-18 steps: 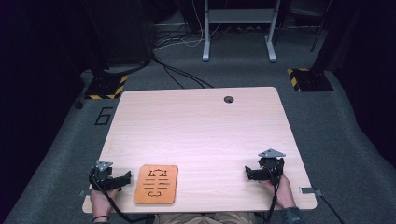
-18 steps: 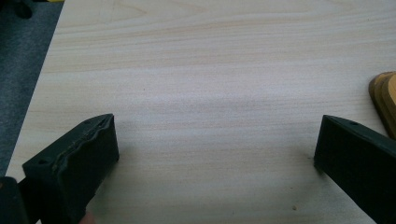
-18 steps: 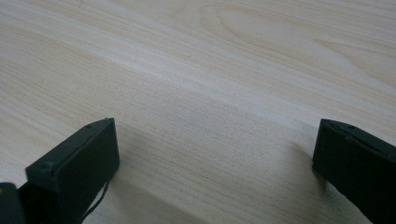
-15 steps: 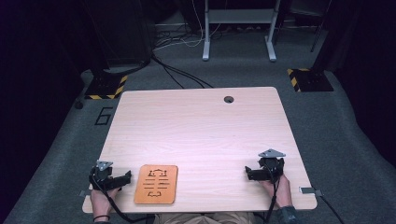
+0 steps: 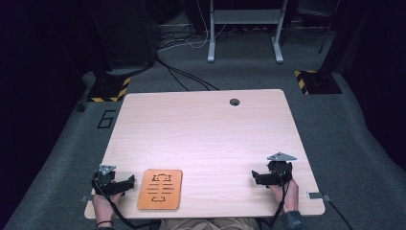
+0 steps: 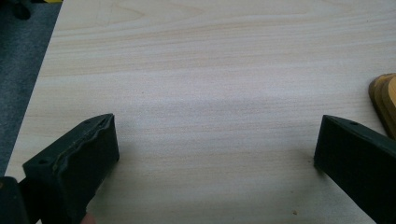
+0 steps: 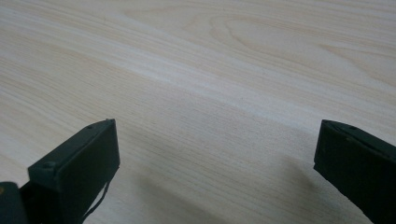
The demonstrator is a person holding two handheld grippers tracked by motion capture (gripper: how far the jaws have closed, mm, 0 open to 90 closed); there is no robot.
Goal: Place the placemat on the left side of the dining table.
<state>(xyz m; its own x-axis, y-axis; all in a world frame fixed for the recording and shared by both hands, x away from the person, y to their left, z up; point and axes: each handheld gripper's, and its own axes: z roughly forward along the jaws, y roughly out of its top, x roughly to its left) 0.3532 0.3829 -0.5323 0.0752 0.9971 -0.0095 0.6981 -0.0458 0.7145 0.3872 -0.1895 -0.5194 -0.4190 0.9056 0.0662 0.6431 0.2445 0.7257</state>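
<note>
Orange board [image 5: 160, 189] lies just right of left tongs [image 5: 128, 182]

Left gripper [image 5: 125, 182] held low at the near left, jaws spread wide, nothing between them, tips pointing toward the right. Left hand [image 5: 102, 203] behind it, forearm entering from the bottom edge. Right gripper [image 5: 255, 177] held low at the near right, jaws likewise wide apart and empty, tips pointing left. Right hand [image 5: 282, 190] gripping from behind, sleeve at the wrist.
</note>
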